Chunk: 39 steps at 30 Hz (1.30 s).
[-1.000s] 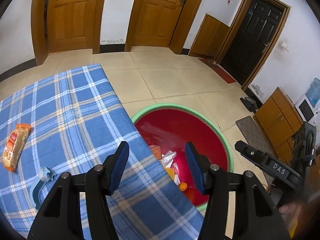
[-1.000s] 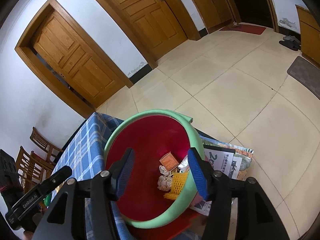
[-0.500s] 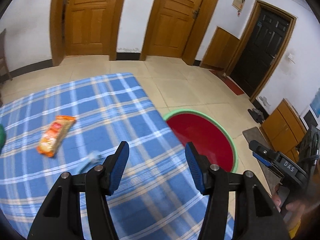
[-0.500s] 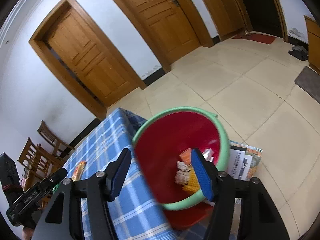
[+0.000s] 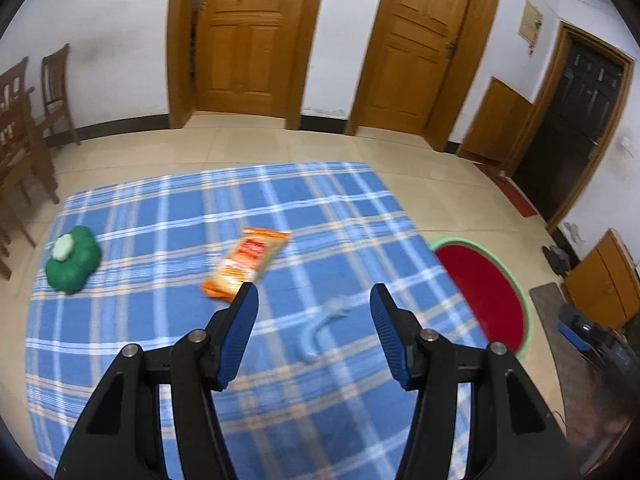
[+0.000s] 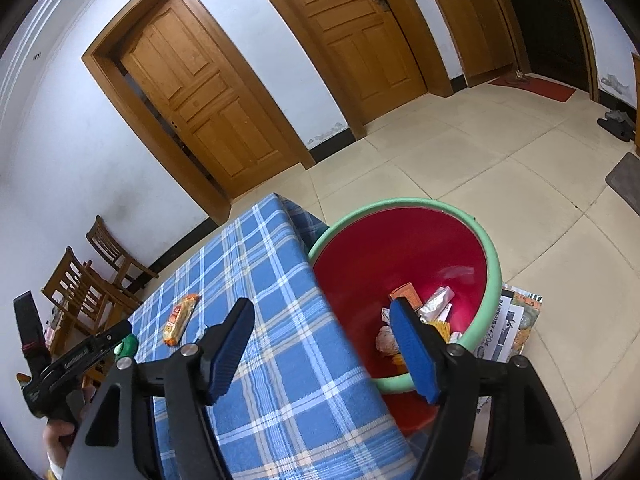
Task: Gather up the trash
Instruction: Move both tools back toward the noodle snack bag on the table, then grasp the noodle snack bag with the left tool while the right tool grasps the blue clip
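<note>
An orange snack packet (image 5: pixel 245 264) lies on the blue checked tablecloth (image 5: pixel 168 240), just beyond my left gripper (image 5: pixel 314 300), which is open and empty above the cloth. A pale blue curved plastic piece (image 5: pixel 320 330) lies between and below its fingers. The red basin with a green rim (image 6: pixel 404 256) stands on the floor beside the table and holds several wrappers (image 6: pixel 434 306). My right gripper (image 6: pixel 324 328) hovers over the table edge and basin, jaws opening, nothing between them. The packet (image 6: pixel 180 318) shows in the right wrist view too.
A green flower-shaped object (image 5: pixel 72 258) sits at the cloth's left. Wooden chairs (image 5: pixel 24 120) stand left of the table. Newspapers (image 6: pixel 508 324) lie under the basin. A grey mat (image 6: pixel 624 178) and shoes (image 6: pixel 616 124) are on the tiled floor. The left gripper (image 6: pixel 76 360) appears in the right wrist view.
My left gripper swung left from over the basin to over the cloth, bringing the packet and blue piece ahead of it. The right gripper shifted left and its jaws widened.
</note>
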Each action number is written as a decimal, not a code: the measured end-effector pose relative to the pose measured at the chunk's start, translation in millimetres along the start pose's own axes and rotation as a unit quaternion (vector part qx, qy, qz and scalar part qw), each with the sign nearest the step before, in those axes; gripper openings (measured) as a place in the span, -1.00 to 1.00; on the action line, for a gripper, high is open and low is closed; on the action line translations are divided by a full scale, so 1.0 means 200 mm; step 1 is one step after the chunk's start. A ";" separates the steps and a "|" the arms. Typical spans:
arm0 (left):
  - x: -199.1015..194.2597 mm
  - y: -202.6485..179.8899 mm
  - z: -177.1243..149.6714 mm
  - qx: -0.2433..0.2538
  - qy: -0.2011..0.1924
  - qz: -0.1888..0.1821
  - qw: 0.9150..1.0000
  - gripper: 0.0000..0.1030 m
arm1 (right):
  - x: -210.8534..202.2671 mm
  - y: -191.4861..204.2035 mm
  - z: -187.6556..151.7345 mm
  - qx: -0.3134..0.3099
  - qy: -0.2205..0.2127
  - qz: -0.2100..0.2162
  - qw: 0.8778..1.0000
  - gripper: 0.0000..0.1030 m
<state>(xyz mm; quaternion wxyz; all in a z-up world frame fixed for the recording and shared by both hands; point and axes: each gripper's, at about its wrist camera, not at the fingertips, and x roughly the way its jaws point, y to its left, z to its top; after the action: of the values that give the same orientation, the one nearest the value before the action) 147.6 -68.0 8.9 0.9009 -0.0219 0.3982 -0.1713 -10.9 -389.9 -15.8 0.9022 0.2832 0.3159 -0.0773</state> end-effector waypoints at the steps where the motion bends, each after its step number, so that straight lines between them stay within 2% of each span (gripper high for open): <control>1: 0.01 0.02 0.00 -0.002 0.000 0.003 1.000 0.13 | 0.00 0.00 -0.01 0.000 0.001 -0.003 1.000 0.42; 12: 0.24 0.24 0.01 -0.013 0.032 0.026 0.999 0.13 | 0.07 0.02 -0.03 0.009 0.012 -0.035 0.999 0.44; 24: 0.53 0.26 0.06 0.023 0.062 0.034 0.997 0.13 | 0.19 -0.02 -0.02 0.016 0.029 -0.067 0.997 0.44; 32: 0.64 0.29 0.05 0.016 0.075 0.031 0.997 0.13 | 0.23 -0.02 -0.02 0.015 0.039 -0.071 0.997 0.44; 34: 0.64 0.29 0.04 0.016 0.072 0.028 0.997 0.07 | 0.24 -0.02 -0.02 0.013 0.042 -0.070 0.997 0.44; 35: 0.64 0.29 0.04 0.021 0.068 0.028 0.997 -0.07 | 0.25 -0.01 -0.02 0.012 0.044 -0.068 0.997 0.44; 39: 0.63 0.29 0.03 0.019 0.061 0.019 0.998 -0.13 | 0.26 0.03 -0.02 0.004 0.048 -0.060 0.997 0.44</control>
<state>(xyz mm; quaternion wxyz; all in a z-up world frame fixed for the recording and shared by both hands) 247.1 -53.9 -86.5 0.8785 0.0132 0.4492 -0.1624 29.9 -380.3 -48.5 0.8788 0.2709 0.3745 -0.1189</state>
